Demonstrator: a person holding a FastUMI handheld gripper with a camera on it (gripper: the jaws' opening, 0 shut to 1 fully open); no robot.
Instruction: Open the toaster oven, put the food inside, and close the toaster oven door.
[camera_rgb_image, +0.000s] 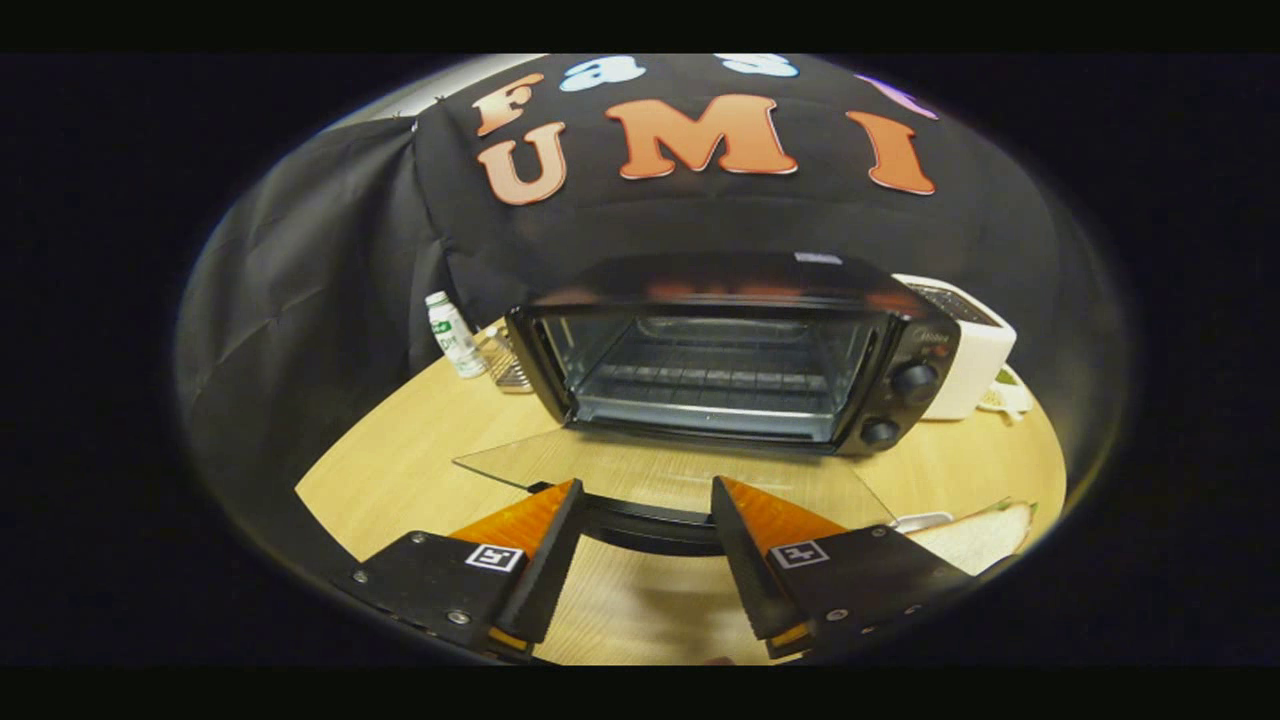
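Just ahead of my claw (646, 500) sits the black metal toaster oven (735, 350) on the round, light wooden table (400, 470). Its clear glass door (680, 470) is already down flat, reaching toward me like a little shelf. I can see right into the oven, to the wire rack (700, 375) inside. Nothing lies on that rack yet.

So I think the first job is done: the oven is open. Two jobs are left. The food has to go in, and then the door has to be shut.

The food looks to be the pale slice of bread (985, 535) lying on the table off to my right, close beside my right finger. I am not holding it yet.

My two fingers (545, 545) are black with orange sides, and they are spread wide apart. The curved black handle (650, 525) at the front of the door runs across the gap between them. I can't tell if my fingers touch it, but they are not squeezing it. I am holding nothing at all.

Beyond the oven, on the left side, stands a small white bottle with a green label (452, 335). On the far right, behind the oven, is a boxy white machine (970, 350). I do not need either of them.

I think my next move is to swing over to the right for the bread.
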